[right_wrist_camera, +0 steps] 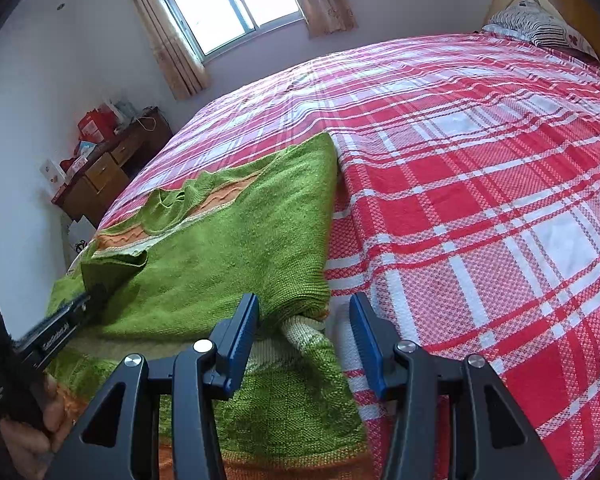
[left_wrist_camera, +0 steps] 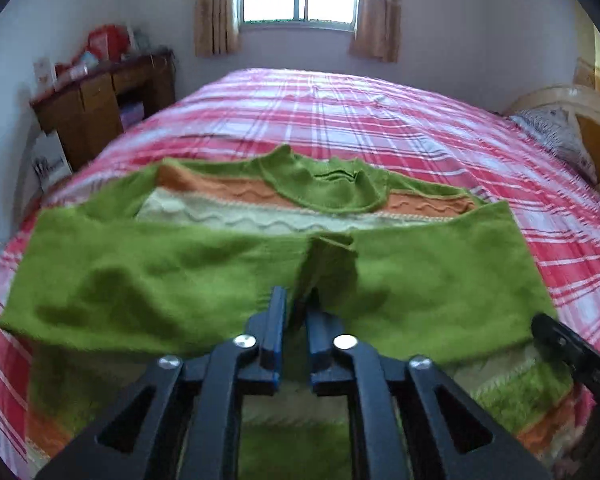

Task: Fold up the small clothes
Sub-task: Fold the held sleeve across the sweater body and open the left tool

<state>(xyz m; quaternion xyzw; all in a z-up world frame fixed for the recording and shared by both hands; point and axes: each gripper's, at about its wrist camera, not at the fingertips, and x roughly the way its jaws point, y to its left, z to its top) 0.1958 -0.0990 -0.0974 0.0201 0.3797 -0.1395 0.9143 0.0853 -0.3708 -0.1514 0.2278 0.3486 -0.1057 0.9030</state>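
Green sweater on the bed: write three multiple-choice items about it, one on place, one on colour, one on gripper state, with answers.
1. Where does the green sweater lie?
A. on the plaid bedspread
B. on the desk
C. on the floor

2. What colour is the stripe just below its collar?
A. blue
B. orange
C. black

3. How is the left gripper?
A. wide open
B. out of view
C. shut on sweater fabric

Answers: 1 A, red-and-white checks surround it. 2 B, an orange band crosses the chest. 3 C, its fingers pinch a green fold, while the right gripper stands open.

open plaid bedspread (right_wrist_camera: 480, 200) right of sweater (right_wrist_camera: 240, 240); pillow (right_wrist_camera: 540, 26) far corner
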